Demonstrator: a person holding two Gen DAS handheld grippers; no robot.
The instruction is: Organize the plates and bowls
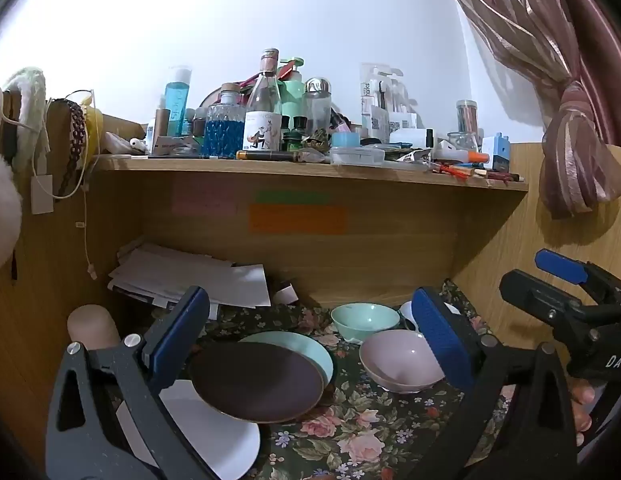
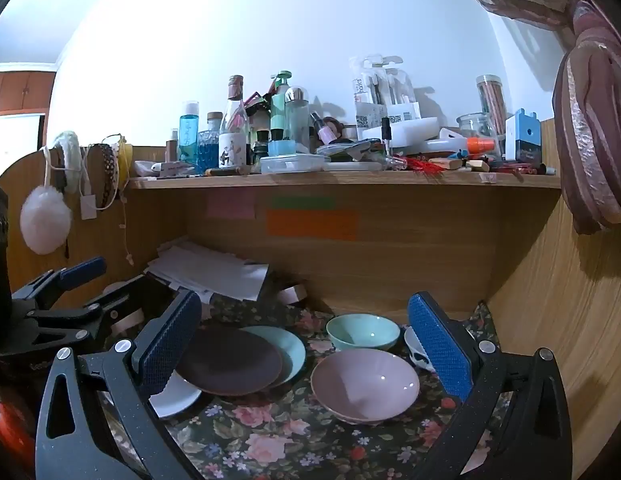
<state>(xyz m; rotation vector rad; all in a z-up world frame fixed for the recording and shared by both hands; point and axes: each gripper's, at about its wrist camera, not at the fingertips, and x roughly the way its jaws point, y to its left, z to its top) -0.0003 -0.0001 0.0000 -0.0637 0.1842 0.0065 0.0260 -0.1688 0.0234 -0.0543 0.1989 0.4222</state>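
Both the left tongs [image 1: 306,336] and right tongs [image 2: 306,344] gape fully apart, gripping nothing. Dark plate [image 1: 256,382] at six o'clock on the surface [image 2: 270,440]; pink bowl [image 2: 364,384] at four.

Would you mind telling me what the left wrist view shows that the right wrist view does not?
Only the left wrist view shows a beige rounded object at the left, and fingers under the right gripper.

Only the right wrist view shows a wooden cabinet far left, and the left gripper from the side.

Both show the dark plate overlapping the teal plate and white plate, the teal bowl, the pink bowl and the cluttered shelf.
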